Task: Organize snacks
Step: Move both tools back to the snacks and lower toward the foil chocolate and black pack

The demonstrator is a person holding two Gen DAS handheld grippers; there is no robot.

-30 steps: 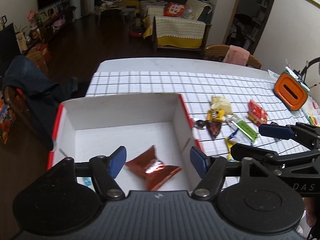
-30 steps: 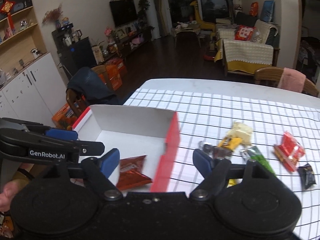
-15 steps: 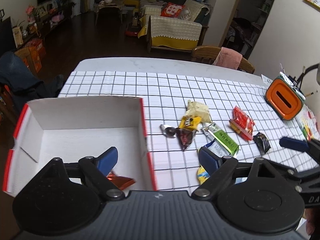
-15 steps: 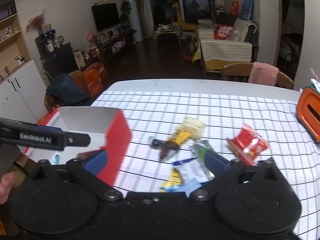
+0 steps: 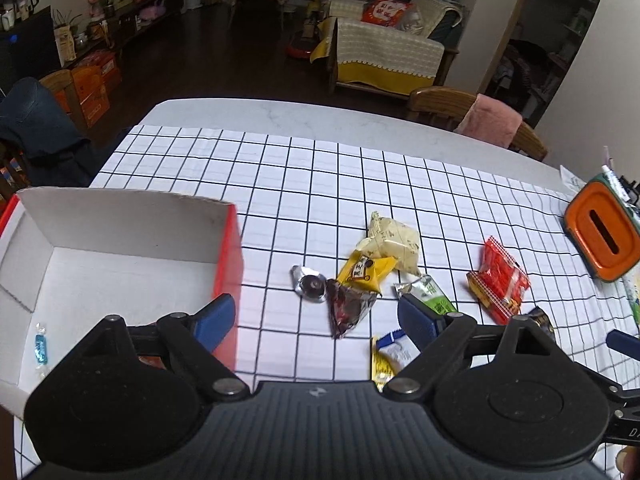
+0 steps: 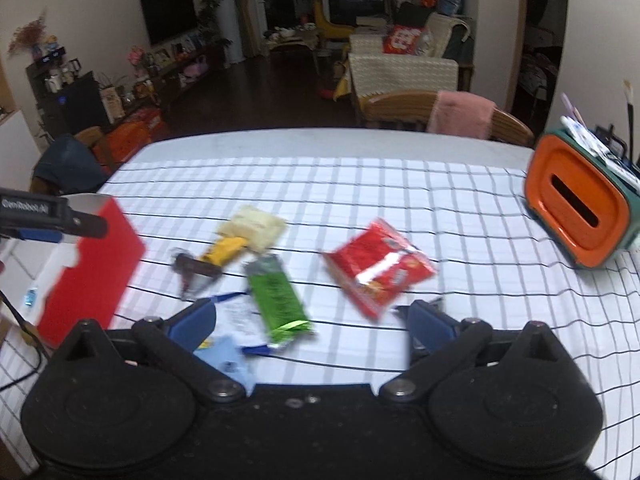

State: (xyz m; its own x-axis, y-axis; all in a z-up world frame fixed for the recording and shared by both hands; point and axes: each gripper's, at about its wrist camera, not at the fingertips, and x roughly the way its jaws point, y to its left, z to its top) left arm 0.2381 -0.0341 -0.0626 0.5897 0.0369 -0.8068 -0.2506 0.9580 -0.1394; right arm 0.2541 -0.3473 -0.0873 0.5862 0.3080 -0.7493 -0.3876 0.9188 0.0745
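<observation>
Snacks lie scattered on the checked cloth (image 5: pixel 360 184), and we place everything from the white box (image 5: pixel 120 232) with its red outer wall. Just right of that wall sits a silver-wrapped sweet (image 5: pixel 308 284), touching a dark red pouch (image 5: pixel 348 308); a yellow packet (image 5: pixel 366 272) leans on the pouch's far side, with a cream packet (image 5: pixel 394 240) beyond it. Farther right of the box come a green packet (image 6: pixel 278 296), a red bag (image 6: pixel 380 268) and, at the far right edge, an orange holder (image 6: pixel 576 216). Inside the box we see a small blue sweet (image 5: pixel 40 346) near its left wall.

Our left gripper (image 5: pixel 316 320) hangs over the box's right wall — its blue fingers (image 5: pixel 214 316) spread wide, having just been opening, nothing between them but cloth and the pouch below. Our right gripper (image 6: pixel 312 320) hovers well right of the box, above the green packet and a pale blue-and-white wrapper (image 6: pixel 232 344) — its jaws have likewise just been opening and stand fully apart, pinching nothing. The right-wrist view is blurred.
</observation>
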